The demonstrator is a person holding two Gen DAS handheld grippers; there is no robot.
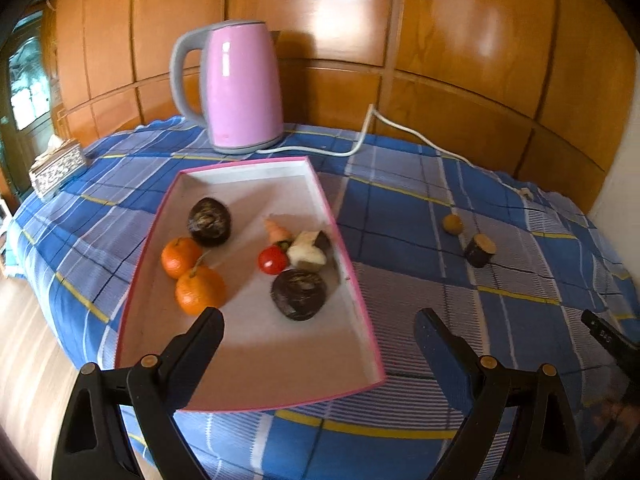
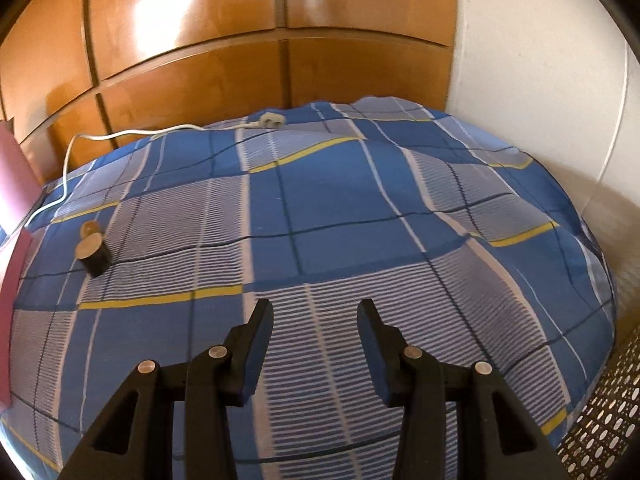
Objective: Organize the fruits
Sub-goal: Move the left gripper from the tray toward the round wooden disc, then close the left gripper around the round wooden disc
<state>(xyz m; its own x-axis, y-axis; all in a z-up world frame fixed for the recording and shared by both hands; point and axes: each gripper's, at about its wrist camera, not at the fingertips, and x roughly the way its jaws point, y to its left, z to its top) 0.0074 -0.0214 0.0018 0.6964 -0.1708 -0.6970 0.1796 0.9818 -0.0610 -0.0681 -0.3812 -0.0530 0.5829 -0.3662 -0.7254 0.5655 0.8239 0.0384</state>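
Fruits sit in a pink-edged tray (image 1: 362,322) on a blue plaid table (image 2: 320,208).
Left gripper (image 1: 318,328) fingers spread wide, empty, over the tray; right gripper (image 2: 316,320) fingers partly spread, empty. Tray holds two oranges (image 1: 200,290), a tomato (image 1: 273,261), dark round pieces. A cut stub (image 1: 479,250) lies outside. No readable writing.

Shiny wood, soft cloth, matte plastic

The wall panels (image 1: 460,40) are glossy varnished wood throwing back glare, and the checked tablecloth (image 2: 340,200) is woven cloth, a bit rumpled. The pink kettle (image 1: 244,88) looks smooth with a soft sheen, and the tray (image 1: 256,360) seems to be matte white card inside. Both oranges (image 1: 200,290) have dimpled, slightly shiny skin. Gripper fingers (image 2: 256,344) are matte black plastic.
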